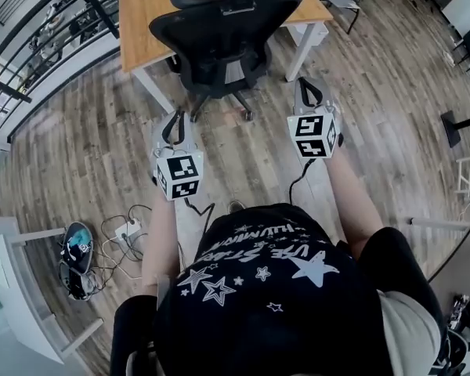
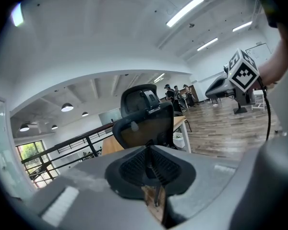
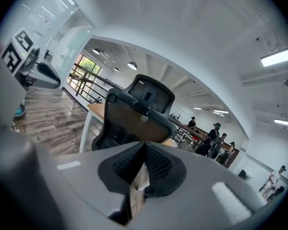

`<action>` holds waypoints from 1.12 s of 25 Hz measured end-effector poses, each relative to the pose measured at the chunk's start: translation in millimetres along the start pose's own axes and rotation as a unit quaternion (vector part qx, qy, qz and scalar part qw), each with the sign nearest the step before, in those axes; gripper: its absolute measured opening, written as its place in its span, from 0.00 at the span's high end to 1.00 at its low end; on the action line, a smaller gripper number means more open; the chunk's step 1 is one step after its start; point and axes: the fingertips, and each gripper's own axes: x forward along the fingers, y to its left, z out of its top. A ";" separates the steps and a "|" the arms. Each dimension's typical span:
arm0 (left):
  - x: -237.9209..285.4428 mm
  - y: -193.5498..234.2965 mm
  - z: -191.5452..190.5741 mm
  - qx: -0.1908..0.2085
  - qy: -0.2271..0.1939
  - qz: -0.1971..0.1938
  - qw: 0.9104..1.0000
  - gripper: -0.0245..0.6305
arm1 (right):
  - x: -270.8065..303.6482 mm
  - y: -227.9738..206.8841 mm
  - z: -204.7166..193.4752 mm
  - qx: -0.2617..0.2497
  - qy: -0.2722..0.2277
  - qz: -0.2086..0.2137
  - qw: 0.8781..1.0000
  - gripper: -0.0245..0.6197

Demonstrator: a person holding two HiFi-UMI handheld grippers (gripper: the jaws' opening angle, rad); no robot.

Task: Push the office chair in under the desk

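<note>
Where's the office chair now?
Head view, top centre: the office chair stands at the wooden desk's near edge, ahead of the left tongs and right tongs.

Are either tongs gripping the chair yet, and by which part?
Nothing is held: the left tongs and right tongs are shut, empty, short of the office chair.

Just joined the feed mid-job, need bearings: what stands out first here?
A black office chair stands top centre in the head view, before a wooden desk. The left hand-held gripper and right hand-held gripper hang short of it, jaws shut, empty. Tangled cables lie on the floor at lower left.
</note>
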 end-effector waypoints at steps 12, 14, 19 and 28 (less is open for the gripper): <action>-34.3 -69.2 15.9 -0.007 0.019 -0.020 1.000 0.96 | -70.4 -16.3 -66.5 0.015 0.022 0.050 0.998 0.96; -44.3 -78.5 18.7 -0.002 0.020 -0.020 1.000 0.96 | -83.2 -23.0 -75.6 0.034 0.024 0.051 0.998 0.96; -72.8 -95.4 34.9 0.005 0.013 -0.016 1.000 0.96 | -111.4 -31.3 -81.1 0.060 0.014 0.058 0.996 0.96; -116.7 -140.4 22.9 -0.018 0.031 -0.018 0.999 0.96 | -158.6 -23.8 -99.6 0.066 0.010 0.087 0.994 0.96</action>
